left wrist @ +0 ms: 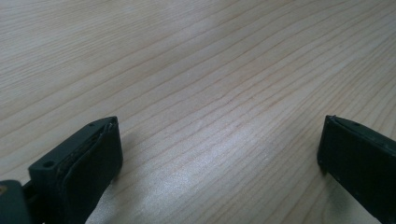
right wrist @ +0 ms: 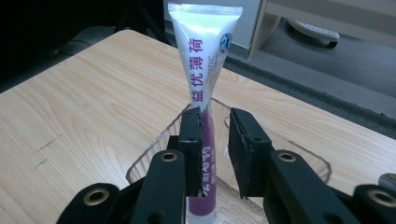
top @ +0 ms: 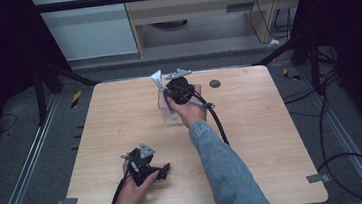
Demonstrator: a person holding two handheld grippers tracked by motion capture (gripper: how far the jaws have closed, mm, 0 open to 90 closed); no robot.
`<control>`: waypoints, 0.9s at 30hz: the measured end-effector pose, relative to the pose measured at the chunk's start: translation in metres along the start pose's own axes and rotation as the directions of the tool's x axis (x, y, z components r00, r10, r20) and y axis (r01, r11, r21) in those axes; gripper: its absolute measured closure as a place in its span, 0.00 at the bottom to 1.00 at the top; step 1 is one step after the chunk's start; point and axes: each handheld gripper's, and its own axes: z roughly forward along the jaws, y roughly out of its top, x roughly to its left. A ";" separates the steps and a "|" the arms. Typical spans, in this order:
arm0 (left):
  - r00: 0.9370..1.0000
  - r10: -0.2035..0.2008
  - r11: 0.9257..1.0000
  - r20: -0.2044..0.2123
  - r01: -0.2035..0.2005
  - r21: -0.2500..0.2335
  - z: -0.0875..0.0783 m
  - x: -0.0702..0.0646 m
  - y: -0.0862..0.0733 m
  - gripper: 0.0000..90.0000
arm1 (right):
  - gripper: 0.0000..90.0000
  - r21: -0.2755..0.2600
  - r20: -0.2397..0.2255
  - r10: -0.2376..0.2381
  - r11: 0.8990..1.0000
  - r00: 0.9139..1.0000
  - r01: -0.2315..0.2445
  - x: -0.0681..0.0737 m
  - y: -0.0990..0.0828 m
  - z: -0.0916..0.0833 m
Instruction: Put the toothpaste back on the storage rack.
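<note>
Right gripper [right wrist: 215, 154] around upright tube [right wrist: 205, 56]

A light wooden counter [top: 120, 113] stood on grey carpeted floor [top: 17, 148]; a pale wooden cabinet [top: 210, 8] filled the frame's upper centre, black cables [top: 347, 159] lower right.

We read purple Chinese chars "益优薄荷" on the tube [right wrist: 203, 56], plus grey letters "TIC"; rest unreadable.

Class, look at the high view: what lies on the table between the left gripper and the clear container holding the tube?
Nothing: between the left gripper and the clear container the high view shows bare wooden table.
</note>
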 end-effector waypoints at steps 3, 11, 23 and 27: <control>1.000 -0.002 1.000 -0.002 0.002 -0.003 0.000 0.000 0.000 0.00 | 0.83 0.001 0.002 -0.007 1.000 1.000 0.007 -0.003 -0.001 -0.006; 1.000 -0.003 1.000 -0.001 0.003 -0.004 0.001 0.000 0.000 0.00 | 0.82 -0.003 -0.001 0.005 1.000 1.000 -0.005 -0.012 -0.006 -0.024; 1.000 -0.002 1.000 -0.002 0.002 -0.004 0.001 0.000 0.000 0.00 | 0.79 -0.017 -0.016 -0.002 1.000 1.000 0.002 -0.016 -0.007 -0.046; 1.000 -0.003 1.000 -0.003 0.003 -0.005 0.001 0.000 0.000 0.00 | 0.78 -0.022 -0.022 0.005 1.000 1.000 -0.006 -0.018 -0.007 -0.052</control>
